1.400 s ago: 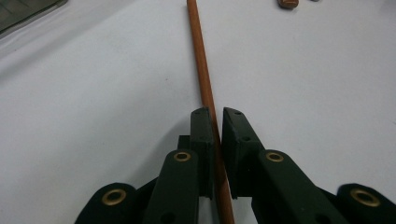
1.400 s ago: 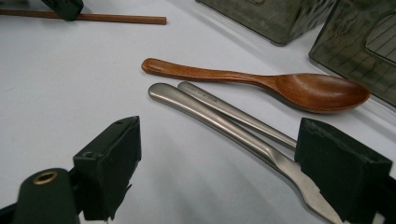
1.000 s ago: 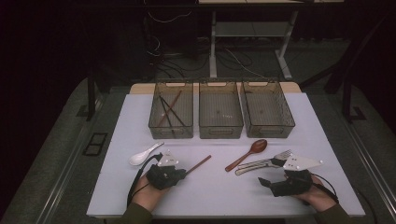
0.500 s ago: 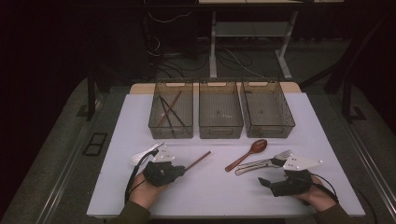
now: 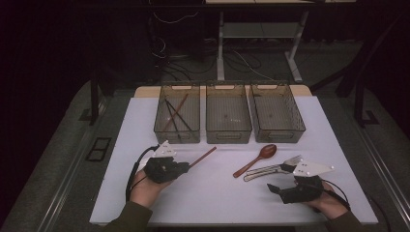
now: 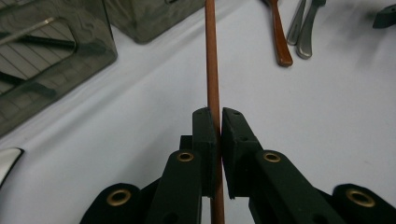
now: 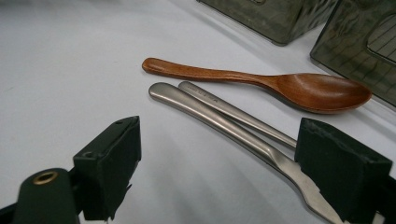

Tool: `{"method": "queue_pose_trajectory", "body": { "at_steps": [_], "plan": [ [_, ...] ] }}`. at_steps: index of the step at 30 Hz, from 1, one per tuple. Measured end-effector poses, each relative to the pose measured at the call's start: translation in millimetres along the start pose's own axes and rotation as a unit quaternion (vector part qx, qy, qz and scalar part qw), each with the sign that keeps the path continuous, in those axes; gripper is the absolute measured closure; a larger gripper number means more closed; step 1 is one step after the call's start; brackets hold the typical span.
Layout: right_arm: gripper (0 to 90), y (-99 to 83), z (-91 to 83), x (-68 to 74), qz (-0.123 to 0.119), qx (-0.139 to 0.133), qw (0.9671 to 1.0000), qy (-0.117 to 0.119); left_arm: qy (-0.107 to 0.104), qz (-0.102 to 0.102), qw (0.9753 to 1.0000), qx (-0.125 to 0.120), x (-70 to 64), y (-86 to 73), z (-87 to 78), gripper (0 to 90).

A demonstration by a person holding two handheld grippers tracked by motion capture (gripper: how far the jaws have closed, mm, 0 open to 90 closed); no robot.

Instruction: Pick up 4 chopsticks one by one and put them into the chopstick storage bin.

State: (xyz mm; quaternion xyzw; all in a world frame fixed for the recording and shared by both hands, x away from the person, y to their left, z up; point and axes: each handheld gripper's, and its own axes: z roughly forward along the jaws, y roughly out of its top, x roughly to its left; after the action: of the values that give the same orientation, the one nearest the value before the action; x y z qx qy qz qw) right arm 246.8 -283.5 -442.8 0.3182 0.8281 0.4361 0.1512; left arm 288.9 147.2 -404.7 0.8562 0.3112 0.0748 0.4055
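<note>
My left gripper (image 5: 186,166) is shut on the near end of a brown chopstick (image 5: 204,156), which points toward the bins. In the left gripper view the jaws (image 6: 219,116) press together on the chopstick (image 6: 212,70). At the front right my right gripper (image 5: 278,178) is open. Its jaws (image 7: 219,135) straddle a metal fork (image 7: 210,114) and a second metal handle (image 7: 233,112) without touching them. A wooden spoon (image 5: 256,158) lies just beyond them (image 7: 280,86).
Three dark mesh bins stand in a row at the back: the left bin (image 5: 159,126) holds several chopsticks, beside it the middle bin (image 5: 228,135) and the right bin (image 5: 300,126). A white object's edge (image 6: 7,161) shows beside the left gripper.
My left gripper has moved slightly away from the person, carrying the chopstick with it, and now covers the white spoon seen earlier. The right gripper has stayed put.
</note>
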Motion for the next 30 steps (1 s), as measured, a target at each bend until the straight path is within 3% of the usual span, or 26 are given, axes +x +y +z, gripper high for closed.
{"method": "queue_pose_trajectory", "body": {
  "at_steps": [14, 30],
  "plan": [
    [14.3, -0.1, -0.2, 0.0, 0.002, 0.002, 1.0000, -0.001, 0.010, 0.004, 0.9996, -0.027, 15.1, 32.9, -10.5, 83.6],
    [14.3, -0.2, -0.4, -0.4, 0.004, -0.001, 1.0000, -0.002, 0.040, -0.003, 0.9984, -0.040, 52.4, 73.3, -12.8, 83.6]
  ]
}}
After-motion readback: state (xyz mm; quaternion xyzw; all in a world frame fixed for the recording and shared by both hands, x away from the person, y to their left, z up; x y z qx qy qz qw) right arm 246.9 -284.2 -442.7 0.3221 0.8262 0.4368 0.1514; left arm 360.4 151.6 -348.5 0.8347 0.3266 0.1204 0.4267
